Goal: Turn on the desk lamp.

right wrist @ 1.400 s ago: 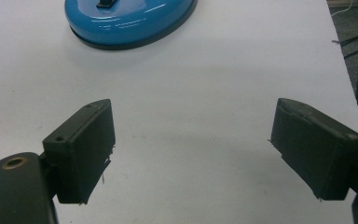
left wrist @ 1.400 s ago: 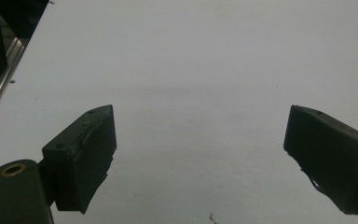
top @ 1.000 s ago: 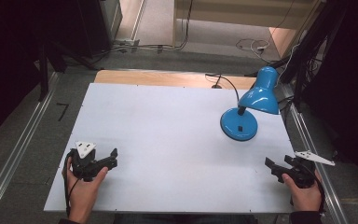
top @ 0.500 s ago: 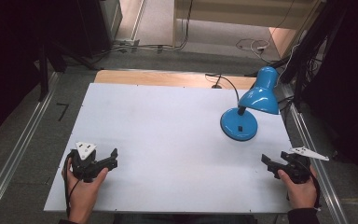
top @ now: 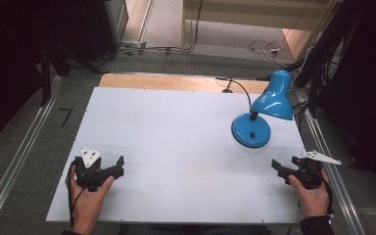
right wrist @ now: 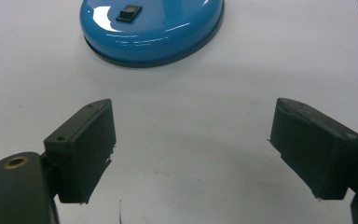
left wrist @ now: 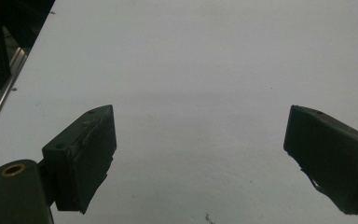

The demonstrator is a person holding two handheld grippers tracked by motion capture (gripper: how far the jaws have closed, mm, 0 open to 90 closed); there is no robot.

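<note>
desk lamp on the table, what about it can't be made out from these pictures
- Bulb and inside of the shade: in the high view the shade faces down and away, so whether the desk lamp is lit cannot be told.
- Switch position: small and dark on the base in the right gripper view.
- Base's far side, neck and shade: cut off by the top edge of the right gripper view.
- Cord end: runs off the table's far edge; plug not visible.

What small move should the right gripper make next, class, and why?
Probably ease the right gripper forward toward the blue lamp's base. Its fingers are open and empty, the base with its black switch lies straight ahead on the white table, and nothing stands between.
</note>
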